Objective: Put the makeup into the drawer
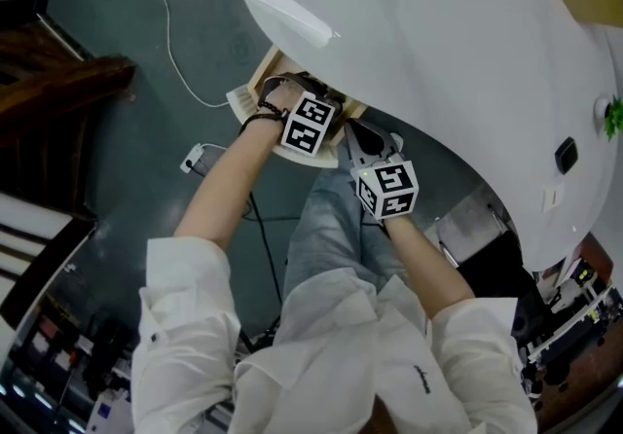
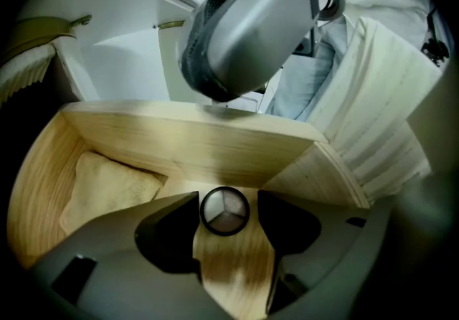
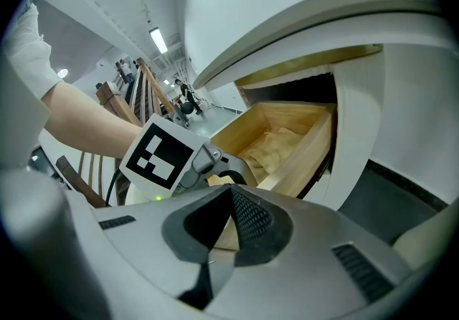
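Makeup compact (image 2: 224, 211), round, three shades: flat on the floor of the open wooden drawer (image 2: 215, 146), between the parted jaws of the left gripper (image 2: 228, 205). Pale cloth (image 2: 107, 189) in the drawer's left part. Right gripper (image 3: 231, 193) outside the drawer, jaws together, empty.

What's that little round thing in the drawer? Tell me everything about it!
It is a small round makeup compact with a black rim. Its top shows three wedges in grey and brown shades, like pie slices. It lies flat on the pale wood floor of the open drawer. It sits between the open jaws of the left gripper. Neither pad seems to press on it, so only the drawer floor looks to be touching it.
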{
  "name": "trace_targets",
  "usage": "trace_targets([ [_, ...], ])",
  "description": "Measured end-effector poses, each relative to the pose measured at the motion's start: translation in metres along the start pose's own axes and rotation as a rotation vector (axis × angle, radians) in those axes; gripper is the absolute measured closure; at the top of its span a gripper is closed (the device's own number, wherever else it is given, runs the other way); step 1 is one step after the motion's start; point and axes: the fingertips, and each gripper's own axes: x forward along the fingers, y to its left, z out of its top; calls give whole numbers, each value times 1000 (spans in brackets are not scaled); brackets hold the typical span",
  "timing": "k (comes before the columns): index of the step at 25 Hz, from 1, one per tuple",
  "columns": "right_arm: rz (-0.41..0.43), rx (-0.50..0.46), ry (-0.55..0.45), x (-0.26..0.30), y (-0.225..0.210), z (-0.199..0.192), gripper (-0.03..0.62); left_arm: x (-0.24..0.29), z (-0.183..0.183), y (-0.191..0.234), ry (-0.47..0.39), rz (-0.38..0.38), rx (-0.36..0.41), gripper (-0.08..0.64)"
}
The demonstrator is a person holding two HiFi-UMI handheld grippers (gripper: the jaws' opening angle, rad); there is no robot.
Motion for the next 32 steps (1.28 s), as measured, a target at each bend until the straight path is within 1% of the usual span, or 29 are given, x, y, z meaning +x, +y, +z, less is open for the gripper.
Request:
trace_targets([
  [2, 9, -2, -5, -6, 3, 3, 575, -8, 2, 1, 0, 20, 19, 301],
  [3, 14, -4, -10, -10, 6, 5, 575, -15, 5, 2, -9, 41, 29, 320],
  [4, 20, -3, -15, -15, 8, 7, 575, -24, 10, 4, -23, 68, 41, 355],
  [5, 27, 3, -22, -22, 12, 10, 575, -34, 16, 5, -41, 102, 53, 410],
  [6, 36, 7, -32, -29, 16, 14, 575, -47, 22, 7, -62, 144, 65, 447],
  [7, 44, 5, -44, -37, 20, 19, 575, -61, 30, 9, -86, 191, 72, 470],
  [9, 54, -12, -73, -57, 29, 32, 575, -93, 49, 15, -142, 284, 50, 509],
  [11, 51, -34, -110, -81, 35, 48, 575, -127, 72, 19, -213, 370, 4, 523],
  [13, 31, -49, -158, -108, 35, 68, 575, -161, 97, 22, -285, 452, -40, 529],
  [17, -51, -53, -287, -167, 23, 117, 575, -230, 148, 28, -465, 583, -151, 534],
  [19, -100, -42, -358, -200, 13, 143, 575, -268, 176, 33, -576, 644, -231, 534],
  [23, -218, 6, -515, -272, -12, 190, 575, -342, 228, 44, -845, 758, -417, 534],
  [25, -295, 16, -596, -312, -27, 208, 575, -377, 252, 52, -989, 807, -487, 534],
  [27, -360, 12, -665, -350, -36, 220, 575, -411, 274, 60, -1106, 850, -543, 534],
  [29, -407, 3, -726, -387, -40, 228, 575, -444, 293, 65, -1199, 880, -575, 534],
  [30, -428, 0, -755, -404, -40, 232, 575, -459, 302, 66, -1232, 891, -575, 534],
  [32, -465, -13, -814, -438, -39, 240, 575, -488, 317, 68, -1275, 914, -550, 534],
])
